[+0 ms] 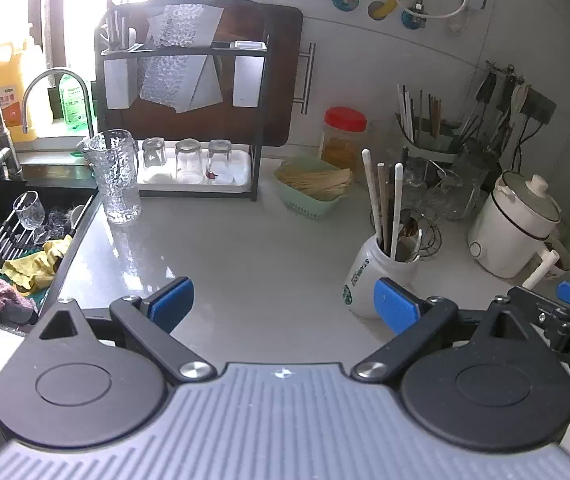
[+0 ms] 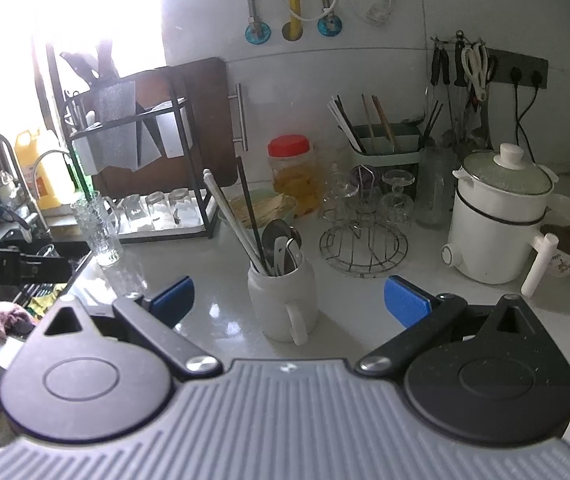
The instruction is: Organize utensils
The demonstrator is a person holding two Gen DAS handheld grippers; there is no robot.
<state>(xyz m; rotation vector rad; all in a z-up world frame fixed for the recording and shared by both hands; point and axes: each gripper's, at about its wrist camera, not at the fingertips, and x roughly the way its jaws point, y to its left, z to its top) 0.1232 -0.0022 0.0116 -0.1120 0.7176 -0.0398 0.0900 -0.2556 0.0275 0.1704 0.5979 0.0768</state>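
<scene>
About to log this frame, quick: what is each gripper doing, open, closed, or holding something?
Left gripper: open, holding nothing, fingers spread above the counter.
Right gripper: open, holding nothing, fingers either side of the white mug of utensils.

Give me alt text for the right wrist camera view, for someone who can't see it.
An open hand-held gripper faces a white mug holding chopsticks and spoons on a pale kitchen counter. Behind stand a wire rack, a red-lidded jar and a white pot.
</scene>
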